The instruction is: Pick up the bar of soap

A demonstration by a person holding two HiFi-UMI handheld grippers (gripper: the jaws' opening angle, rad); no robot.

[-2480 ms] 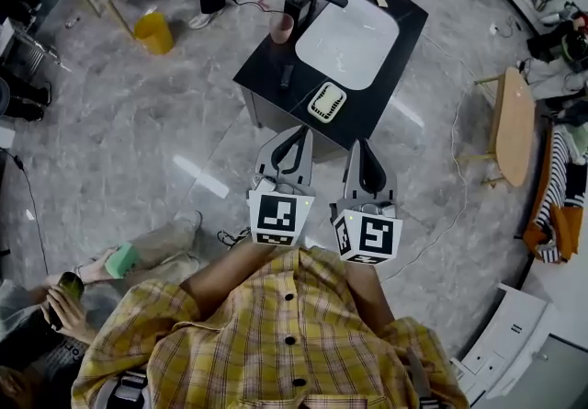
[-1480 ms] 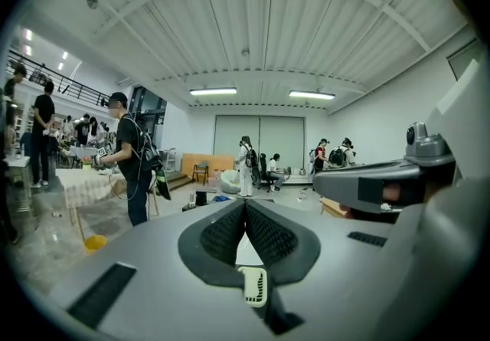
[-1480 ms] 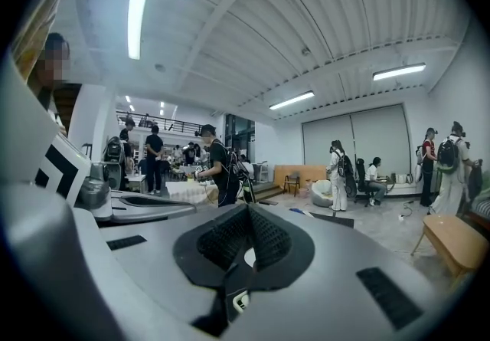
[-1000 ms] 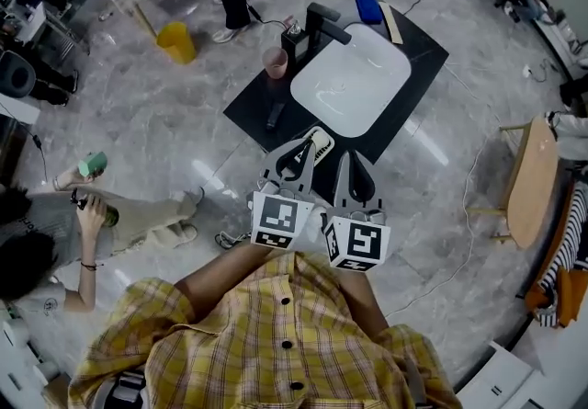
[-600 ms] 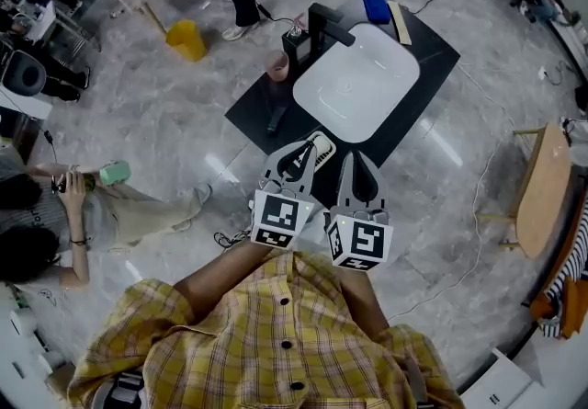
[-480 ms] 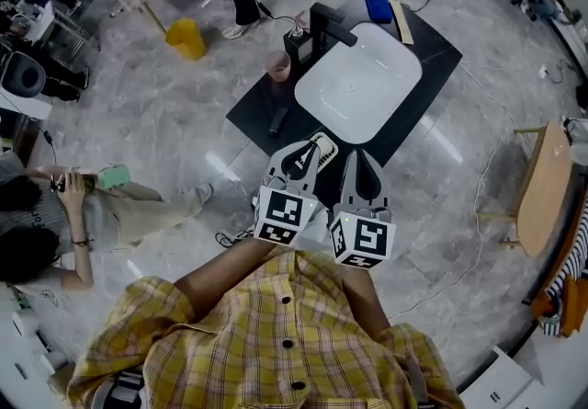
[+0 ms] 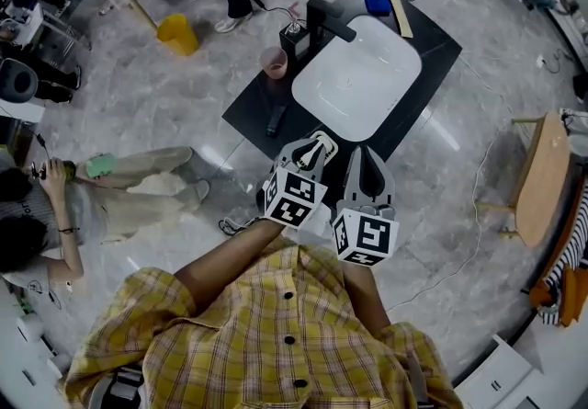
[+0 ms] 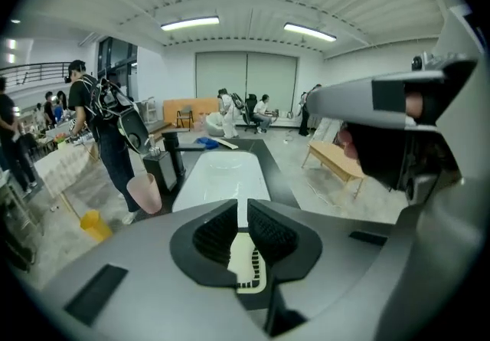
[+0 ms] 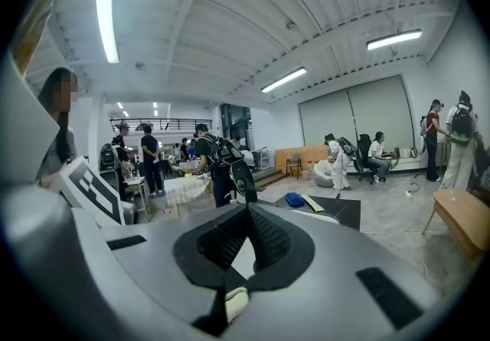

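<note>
Both tongs are closed and empty: left gripper (image 8: 243, 217), right gripper (image 9: 246, 218). The soap (image 8: 249, 267) sits at 12 o'clock off the left tips, on the counter's (image 7: 254, 109) 6 o'clock corner. If the tongs don't open, they'd probably shove it off.

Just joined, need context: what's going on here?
A person in a yellow plaid shirt holds two tongs out toward a black counter with a white basin. The left tongs, shut and empty, point down at the cream soap dish on the counter's near corner. The right tongs, also shut and empty, sit alongside. Nothing is picked up yet.
</note>
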